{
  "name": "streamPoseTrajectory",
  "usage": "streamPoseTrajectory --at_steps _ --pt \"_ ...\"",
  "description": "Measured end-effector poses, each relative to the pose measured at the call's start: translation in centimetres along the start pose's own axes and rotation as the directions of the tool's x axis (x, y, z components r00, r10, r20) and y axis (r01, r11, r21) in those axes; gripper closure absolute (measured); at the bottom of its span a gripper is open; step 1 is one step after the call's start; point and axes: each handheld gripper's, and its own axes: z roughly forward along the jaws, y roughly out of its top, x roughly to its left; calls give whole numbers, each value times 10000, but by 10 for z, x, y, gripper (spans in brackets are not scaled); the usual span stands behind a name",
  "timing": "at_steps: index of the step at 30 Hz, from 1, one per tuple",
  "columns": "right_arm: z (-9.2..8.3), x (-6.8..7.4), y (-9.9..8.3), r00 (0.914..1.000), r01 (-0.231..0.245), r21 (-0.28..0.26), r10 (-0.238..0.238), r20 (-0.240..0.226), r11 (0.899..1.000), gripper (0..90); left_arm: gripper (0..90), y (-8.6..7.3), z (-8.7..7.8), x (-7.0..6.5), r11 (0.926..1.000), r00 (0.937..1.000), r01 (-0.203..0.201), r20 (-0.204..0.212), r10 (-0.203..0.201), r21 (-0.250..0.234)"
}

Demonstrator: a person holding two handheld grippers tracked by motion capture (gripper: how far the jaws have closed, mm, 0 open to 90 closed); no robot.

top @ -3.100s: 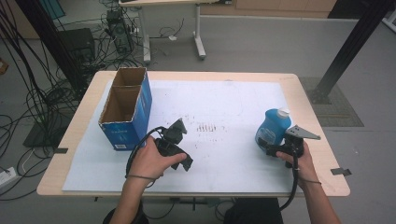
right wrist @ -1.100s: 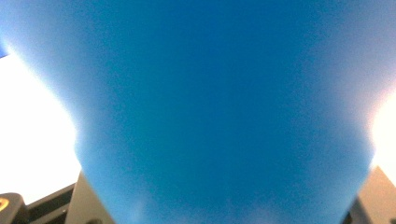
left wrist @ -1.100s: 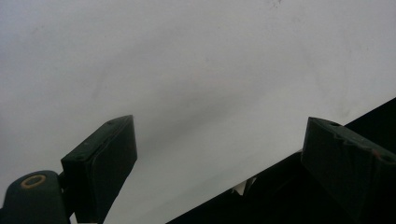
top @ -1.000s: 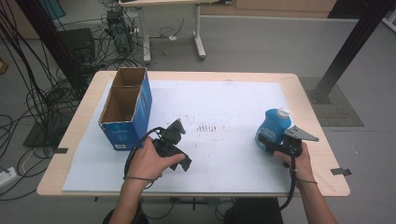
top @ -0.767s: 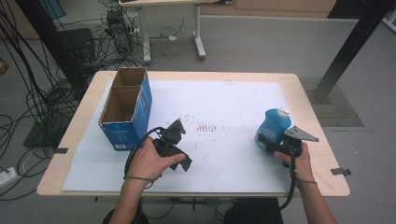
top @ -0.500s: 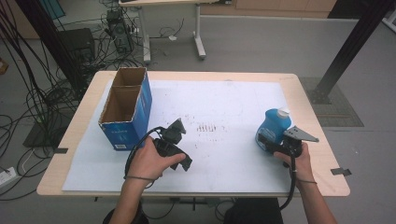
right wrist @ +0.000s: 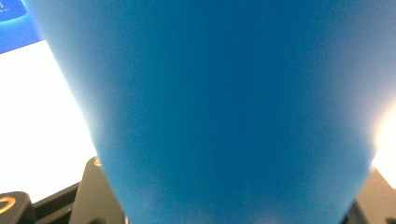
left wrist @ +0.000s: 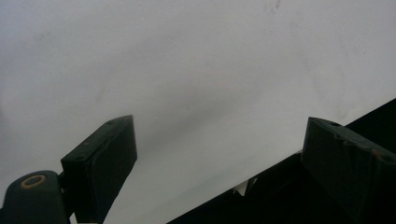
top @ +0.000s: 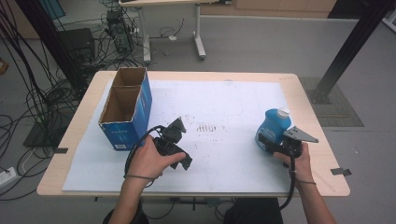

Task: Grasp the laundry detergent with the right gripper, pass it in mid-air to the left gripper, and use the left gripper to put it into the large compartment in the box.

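The right gripper (top: 276, 145) has its jaws clamped low on the blue bottle (top: 272, 128) (smooth, rigid plastic, probably slippery), while the left gripper (left wrist: 224, 154) gapes empty.

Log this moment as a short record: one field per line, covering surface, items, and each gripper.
surface: white sheet on a wooden table
bottle: blue bottle with white cap, upright, at the right side of the sheet
box: open blue cardboard box, two compartments, at the left
right gripper: jaws closed on the bottle's lower body
left gripper: jaws apart, nothing between them, low over the sheet near its front edge
marks: dark speckles mid-sheet
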Motion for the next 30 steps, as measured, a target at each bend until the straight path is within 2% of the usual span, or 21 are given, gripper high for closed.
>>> streamPoseTrajectory --at_steps 30 --pt "0 1 -1 9999 112 -69 -112 35 9999 401 109 -1 1 1 10000 10000 18 28 -18 3"
